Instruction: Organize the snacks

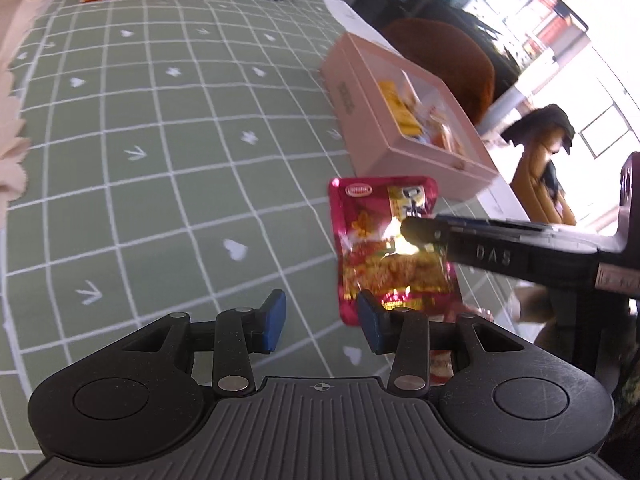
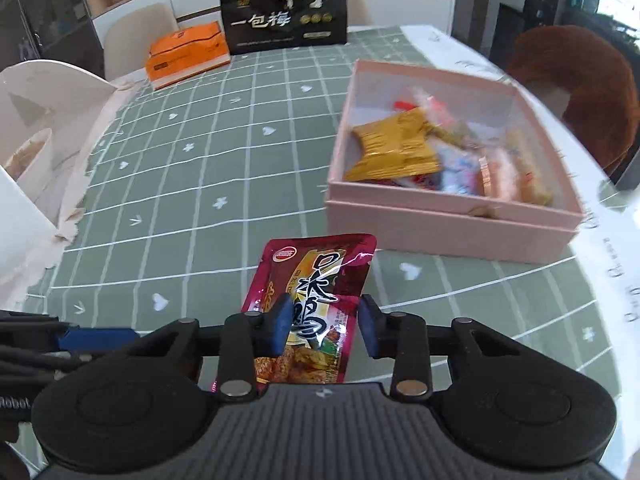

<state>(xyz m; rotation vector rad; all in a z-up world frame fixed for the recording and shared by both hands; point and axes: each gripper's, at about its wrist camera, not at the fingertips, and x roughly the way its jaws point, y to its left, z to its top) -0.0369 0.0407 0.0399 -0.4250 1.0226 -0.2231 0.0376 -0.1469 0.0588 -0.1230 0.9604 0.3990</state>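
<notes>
A red snack packet [image 2: 316, 276] lies lengthwise between the blue pads of my right gripper [image 2: 325, 320], which is shut on its creased middle. From the left wrist view the same packet [image 1: 384, 256] shows glare where the right gripper [image 1: 416, 234] reaches in from the right. My left gripper [image 1: 320, 312] stands open over the green checked tablecloth with nothing between its pads; the packet's near end sits just beyond its right fingertip. The open pink box [image 2: 440, 204] ahead to the right holds several snacks, a gold packet [image 2: 394, 150] among them. It appears again as the pink box [image 1: 400, 168].
An orange box [image 2: 186, 54] and a black printed bag [image 2: 282, 12] stand at the table's far end. A brown chair [image 2: 576, 92] is behind the pink box, a white chair [image 2: 48, 92] at the left. The table edge curves close on the right.
</notes>
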